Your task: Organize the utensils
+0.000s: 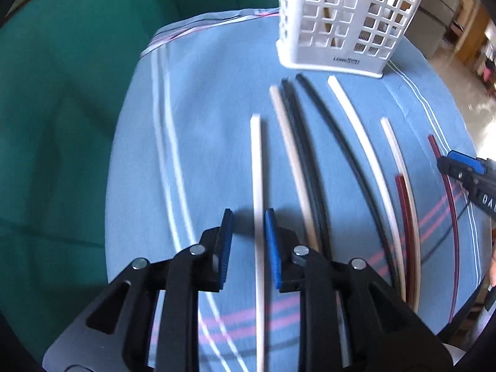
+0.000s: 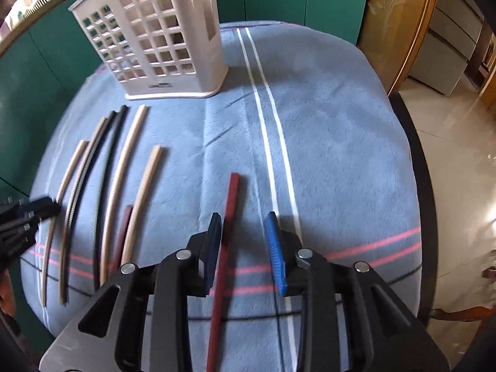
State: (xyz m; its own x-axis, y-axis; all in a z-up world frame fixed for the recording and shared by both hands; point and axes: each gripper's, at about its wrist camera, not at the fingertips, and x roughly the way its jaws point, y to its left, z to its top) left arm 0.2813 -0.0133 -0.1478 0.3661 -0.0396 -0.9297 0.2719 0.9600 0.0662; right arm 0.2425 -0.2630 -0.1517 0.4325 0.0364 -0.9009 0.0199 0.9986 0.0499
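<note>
Several chopsticks lie side by side on a blue striped cloth point(image 1: 201, 99). In the left wrist view my left gripper point(image 1: 249, 217) is open, its jaws either side of a white chopstick point(image 1: 256, 167). Beige point(image 1: 290, 142), black point(image 1: 313, 130) and dark red point(image 1: 403, 204) chopsticks lie to its right. A white lattice utensil holder point(image 1: 347, 18) stands at the far side. In the right wrist view my right gripper point(image 2: 243, 220) is open around a dark red chopstick point(image 2: 231, 204), near its left finger. The holder point(image 2: 161, 40) stands far left.
The cloth point(image 2: 325, 124) covers a round table whose dark rim point(image 2: 415, 186) shows at the right, with tiled floor beyond. Green cabinets point(image 1: 62, 77) stand behind. Each gripper shows at the edge of the other's view: the right one point(image 1: 465, 167), the left one point(image 2: 34, 210).
</note>
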